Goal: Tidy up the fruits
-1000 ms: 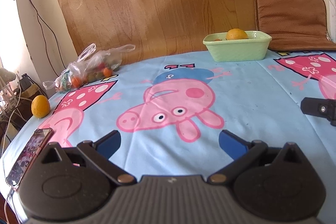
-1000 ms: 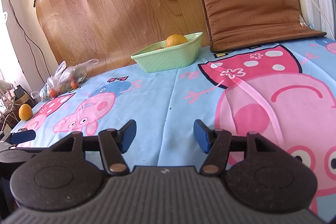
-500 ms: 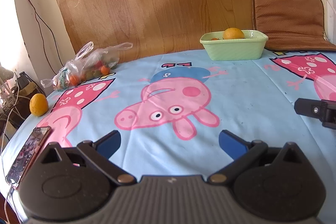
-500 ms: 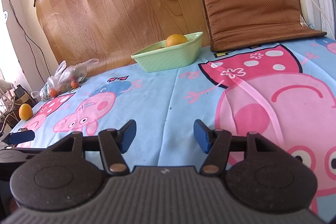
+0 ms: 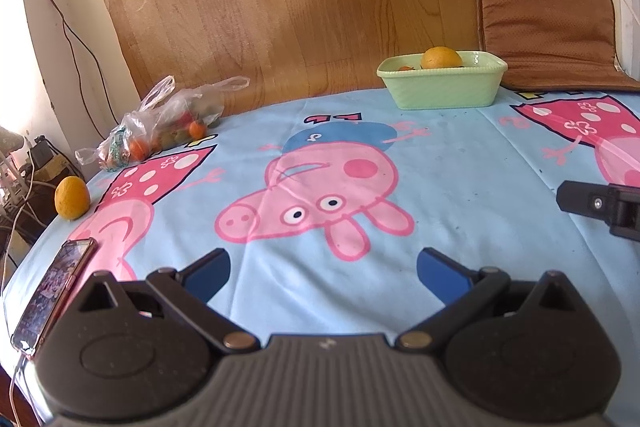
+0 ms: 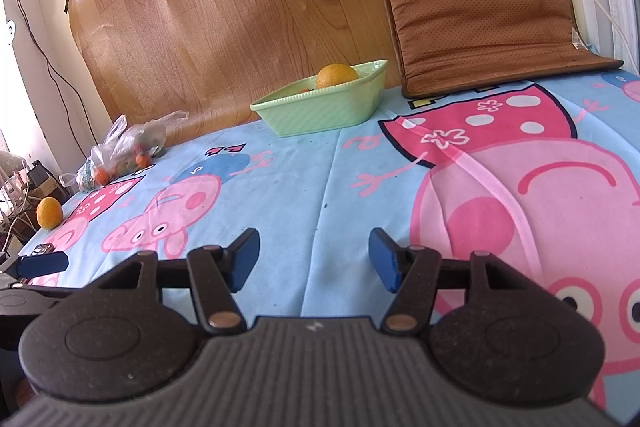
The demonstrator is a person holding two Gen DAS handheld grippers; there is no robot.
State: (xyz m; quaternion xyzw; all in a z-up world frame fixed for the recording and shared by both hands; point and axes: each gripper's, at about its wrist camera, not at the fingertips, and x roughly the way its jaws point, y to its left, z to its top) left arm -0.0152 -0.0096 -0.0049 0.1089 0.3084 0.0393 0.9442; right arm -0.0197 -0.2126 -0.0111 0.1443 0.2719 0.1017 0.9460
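1. The left gripper (image 5: 322,273) hangs over the cartoon-print cloth (image 5: 460,187), jaws spread wide with nothing between them.
2. The right gripper (image 6: 314,257) does likewise, jaws apart and empty.
3. A phone (image 5: 54,293) lies just left of the left gripper.
4. Farther left, 1 loose orange (image 5: 72,197) sits at the cloth's edge.
5. Beyond it lies a plastic bag of fruit (image 5: 160,125).
6. Far ahead, right of the left gripper, a green dish (image 5: 440,83) holds another orange (image 5: 440,58).

Left gripper (image 5: 323,273) and right gripper (image 6: 314,255) hover with jaws apart, empty.
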